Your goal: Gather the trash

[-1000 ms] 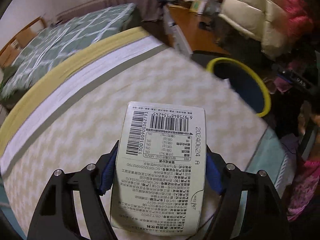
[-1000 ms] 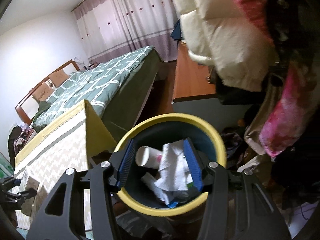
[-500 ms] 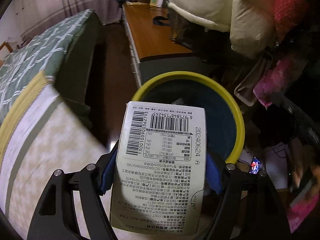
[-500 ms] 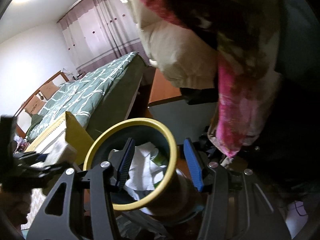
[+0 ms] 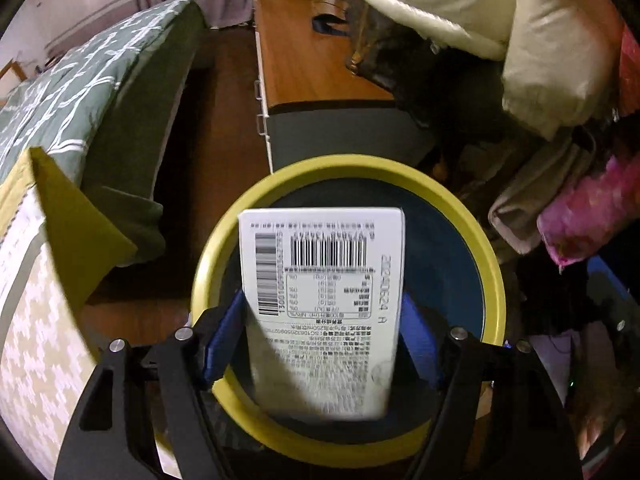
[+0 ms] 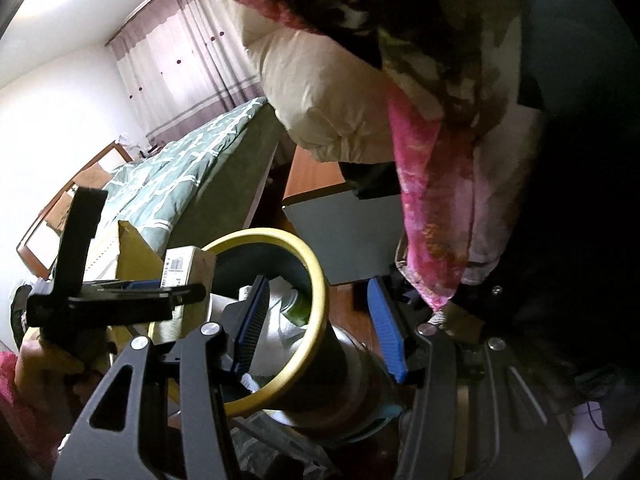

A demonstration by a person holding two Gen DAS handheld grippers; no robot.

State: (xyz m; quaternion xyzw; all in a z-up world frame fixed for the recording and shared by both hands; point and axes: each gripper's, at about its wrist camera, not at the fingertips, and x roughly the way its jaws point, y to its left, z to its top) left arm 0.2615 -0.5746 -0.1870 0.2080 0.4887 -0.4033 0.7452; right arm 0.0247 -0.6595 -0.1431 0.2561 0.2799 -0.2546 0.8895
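My left gripper (image 5: 320, 340) points down into a round bin with a yellow rim (image 5: 348, 164) and a dark blue inside. A white carton (image 5: 320, 280) printed with barcodes hangs between its blue pads. The jaws are opening, and the carton looks blurred and lower, sliding free. The right wrist view shows the same carton (image 6: 180, 268) at the bin's left rim. My right gripper (image 6: 316, 320) stands open, with the bin's right rim (image 6: 316, 280) between its fingers but untouched. White tissue (image 6: 276, 320) and a green bottle (image 6: 296, 308) lie inside the bin.
A table with a yellow patterned cloth (image 5: 36, 340) stands to the left of the bin, and a green bed (image 5: 80, 72) lies behind it. A wooden desk (image 5: 304, 52) sits beyond the bin. Cream jackets (image 5: 540, 40) and pink cloth (image 6: 432, 200) hang close on the right.
My left gripper carried the carton from over the patterned table to over the bin, and the carton has slid lower between the widened pads. My right gripper swung right, off the bin's centre.
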